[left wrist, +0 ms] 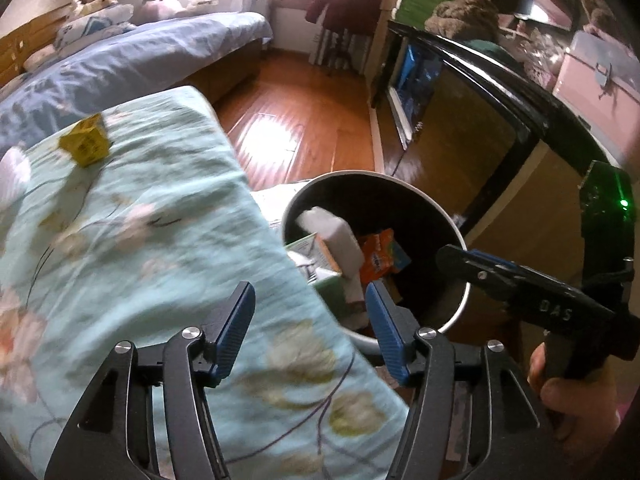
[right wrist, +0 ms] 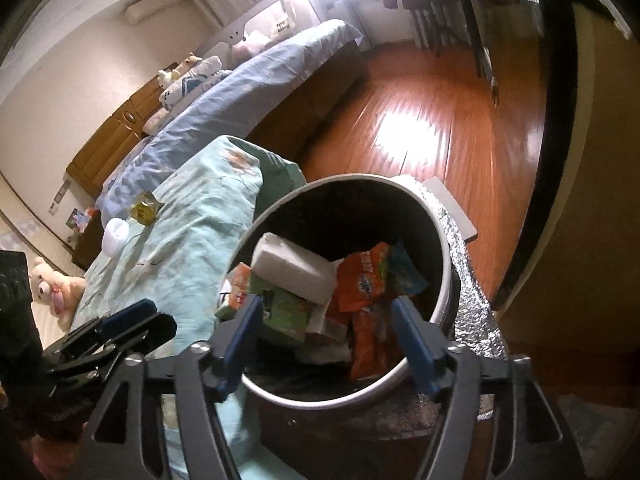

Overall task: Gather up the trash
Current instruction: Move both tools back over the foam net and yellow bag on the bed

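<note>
A round bin with a pale rim stands beside the floral-sheeted surface. It holds a white block, orange wrappers and green cartons. A yellow crumpled wrapper and a white wad lie on the sheet. My left gripper is open and empty over the sheet's edge by the bin. My right gripper is open and empty above the bin; it also shows in the left wrist view.
A bed with a blue cover lies beyond. Wooden floor stretches to the window. A dark-framed cabinet stands on the right. A silver foil mat lies under the bin. A plush bear sits at left.
</note>
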